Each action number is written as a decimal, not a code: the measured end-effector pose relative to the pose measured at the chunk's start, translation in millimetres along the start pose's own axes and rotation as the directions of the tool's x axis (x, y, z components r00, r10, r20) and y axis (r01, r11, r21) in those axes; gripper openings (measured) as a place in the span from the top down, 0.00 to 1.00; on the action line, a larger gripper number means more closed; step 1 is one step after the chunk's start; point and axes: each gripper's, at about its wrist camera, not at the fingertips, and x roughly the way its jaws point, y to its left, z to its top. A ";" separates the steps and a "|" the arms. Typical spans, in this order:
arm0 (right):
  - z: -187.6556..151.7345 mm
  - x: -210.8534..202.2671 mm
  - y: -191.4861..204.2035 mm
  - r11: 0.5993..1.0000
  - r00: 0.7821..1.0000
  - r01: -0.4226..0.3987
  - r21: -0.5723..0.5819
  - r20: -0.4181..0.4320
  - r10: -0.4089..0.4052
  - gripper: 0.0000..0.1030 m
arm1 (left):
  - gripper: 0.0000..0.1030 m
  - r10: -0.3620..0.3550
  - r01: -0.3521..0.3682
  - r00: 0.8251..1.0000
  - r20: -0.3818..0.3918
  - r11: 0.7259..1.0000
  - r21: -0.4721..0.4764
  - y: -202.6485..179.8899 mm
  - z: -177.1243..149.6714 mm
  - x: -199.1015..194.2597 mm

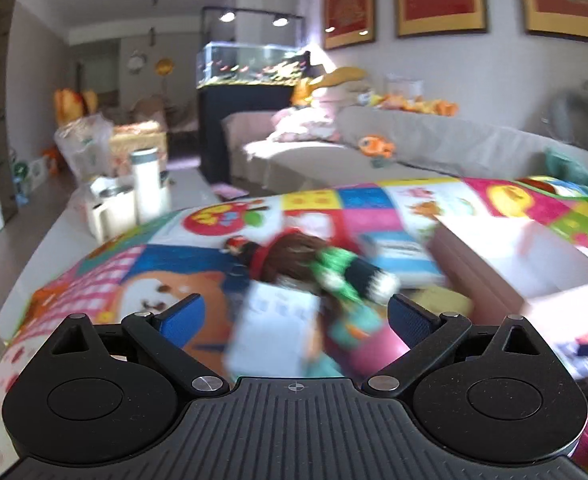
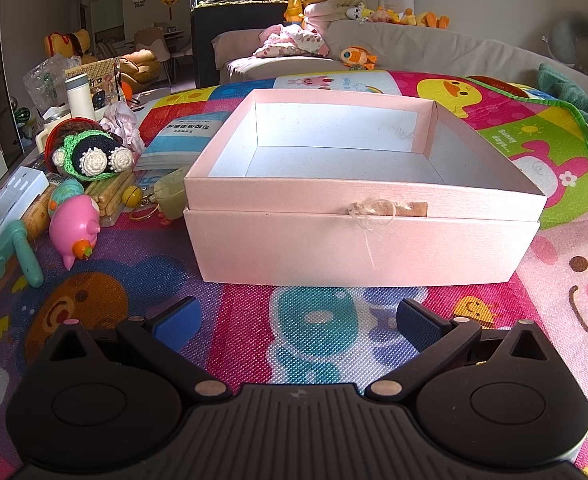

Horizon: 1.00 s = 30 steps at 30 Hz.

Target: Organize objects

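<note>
Both grippers empty, fingers spread wide: left gripper (image 1: 294, 312) above the toy pile, right gripper (image 2: 294, 320) low over the colourful cartoon-print play mat (image 2: 254, 344), facing the open pale-pink cardboard box (image 2: 358, 200) at 12 o'clock. Box empty inside, nothing yet stowed. Clutter heaped at 9 to 10 o'clock of the box: green-and-black crocheted toy with white round ends (image 2: 90, 156), pink plastic pig figure (image 2: 74, 228), teal plastic handle-shaped toy (image 2: 10, 256), blue-and-white tissue pack (image 2: 182, 140). Left wrist view smeared with motion blur, crocheted toy (image 1: 350, 276) just ahead of the fingers.

Likely risks: a hasty, blurred approach clipping the crocheted toy sideways and toppling the stacked heap; soft yarn squashing and slipping from a shallow pinch; neighbouring pieces snagging and dragging along; light box sliding on the mat if bumped.
</note>
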 end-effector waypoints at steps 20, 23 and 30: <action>8.1 -3.4 -1.2 0.998 0.995 -0.040 -0.039 -0.098 0.036 0.00 | 0.42 -0.134 0.113 0.986 -0.096 0.974 -0.196 53.7 -10.0 13.9; 16.4 -6.3 9.1 0.988 0.982 -0.133 -0.074 -0.143 0.122 0.00 | 0.43 -0.154 0.134 0.985 -0.075 0.966 -0.221 71.1 -13.5 -11.2; 75.0 -40.2 99.1 0.896 0.957 -0.261 -0.360 0.028 0.290 0.00 | 0.43 -0.233 0.199 0.967 -0.107 0.945 -0.258 96.4 -25.4 -29.5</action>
